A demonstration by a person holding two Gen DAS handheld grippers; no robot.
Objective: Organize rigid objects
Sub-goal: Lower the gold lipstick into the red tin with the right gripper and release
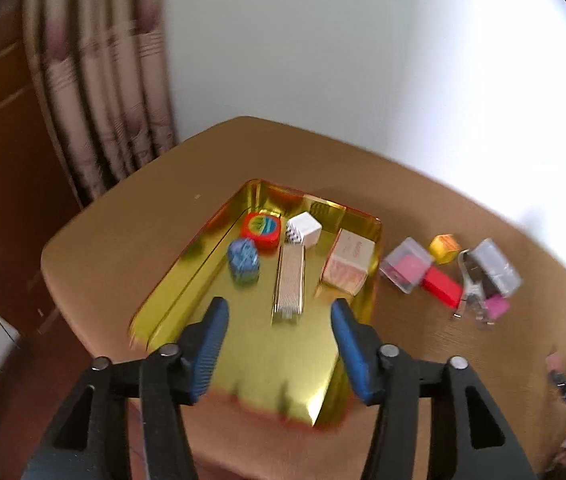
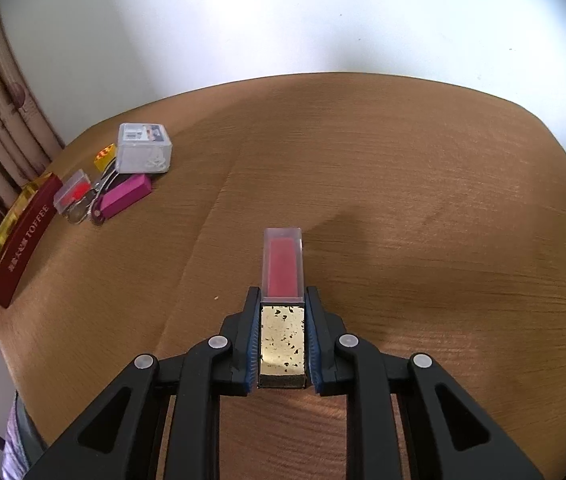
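A: Step? Left gripper (image 1: 279, 340) jaws gape empty over tin (image 1: 359, 216).
B: Right gripper (image 2: 282, 336) jaws clamp lipstick (image 2: 282, 264), jutting ahead. Next: carry it leftward to tin.

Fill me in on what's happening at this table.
A person with a gripper in each hand is sorting small rigid items into a gold tray. The right gripper is shut on a clear tube with a gold cap, held over the wooden table. The left gripper is open and empty above the tray, which already holds a red tin, a blue piece, a white cube and others. A clear box, a yellow cube and more remain outside.
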